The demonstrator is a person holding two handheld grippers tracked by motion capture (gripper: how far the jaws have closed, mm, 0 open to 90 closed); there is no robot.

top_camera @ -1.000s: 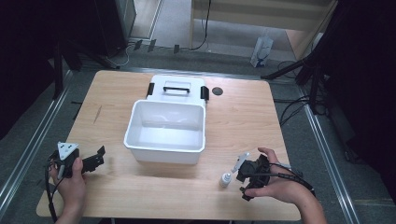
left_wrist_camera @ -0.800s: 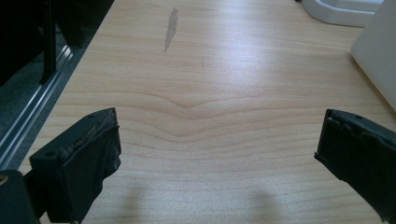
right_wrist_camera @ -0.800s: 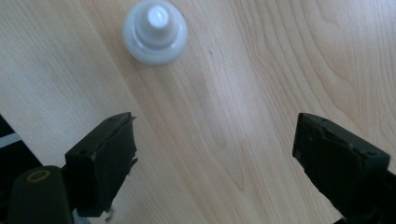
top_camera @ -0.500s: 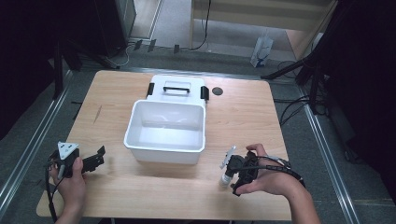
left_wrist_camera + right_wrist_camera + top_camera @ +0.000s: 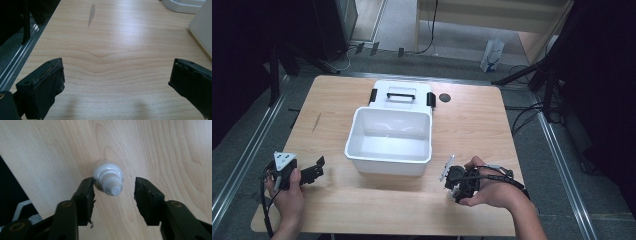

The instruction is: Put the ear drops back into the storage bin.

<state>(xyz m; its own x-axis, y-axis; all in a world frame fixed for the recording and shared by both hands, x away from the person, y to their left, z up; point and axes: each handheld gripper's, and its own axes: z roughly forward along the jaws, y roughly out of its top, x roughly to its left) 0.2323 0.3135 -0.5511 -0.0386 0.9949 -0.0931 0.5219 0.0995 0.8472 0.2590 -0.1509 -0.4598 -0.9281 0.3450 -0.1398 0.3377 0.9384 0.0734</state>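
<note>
Beside the white bin (image 5: pixel 389 142), right claw (image 5: pixel 113 188), closing, straddles a small bottle (image 5: pixel 109 178), ungripped; left claw (image 5: pixel 117 82) gapes.

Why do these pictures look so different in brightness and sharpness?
High view: the table is lit, its surroundings dark, the white tub a little washed out. Left gripper view: glare streaks the wood, soft shadows lie under the jaws. Right gripper view: the small white bottle is slightly soft and its top shines; the wood grain is sharp.
</note>
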